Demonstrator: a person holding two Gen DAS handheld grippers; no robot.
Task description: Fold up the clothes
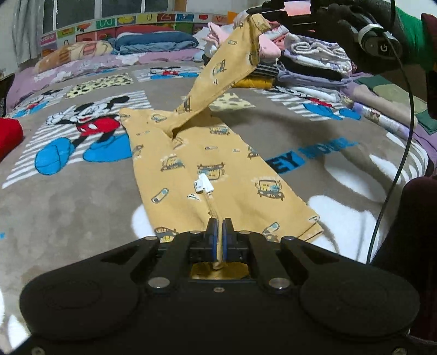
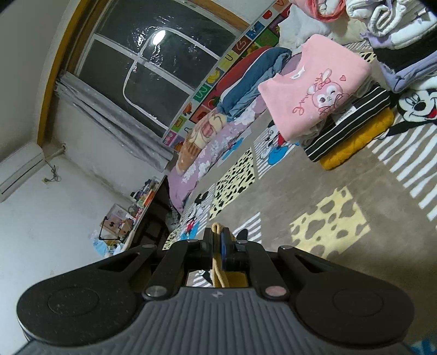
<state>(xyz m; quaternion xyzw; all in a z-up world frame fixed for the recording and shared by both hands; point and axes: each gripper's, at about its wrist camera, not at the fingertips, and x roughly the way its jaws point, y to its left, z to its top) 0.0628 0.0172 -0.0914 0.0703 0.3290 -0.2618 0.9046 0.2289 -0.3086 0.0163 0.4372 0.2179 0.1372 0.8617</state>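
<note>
Yellow children's trousers with a car print [image 1: 218, 161] lie on the Mickey Mouse blanket [image 1: 82, 191] in the left wrist view. My left gripper [image 1: 218, 226] is shut on their waistband at the near edge. One trouser leg [image 1: 218, 71] is lifted up and to the far right, where my right gripper [image 1: 262, 12] holds its cuff. In the right wrist view the right gripper [image 2: 218, 234] is shut on a fold of the yellow fabric [image 2: 218, 262], held above the blanket and tilted. The other leg lies flat.
Stacks of folded clothes [image 1: 308, 60] stand at the far right; the right wrist view shows a pink sweater [image 2: 314, 90] on top of one. A red cloth [image 1: 9, 133] lies at the left edge. Pillows and a folded blue quilt [image 1: 155, 41] line the far side.
</note>
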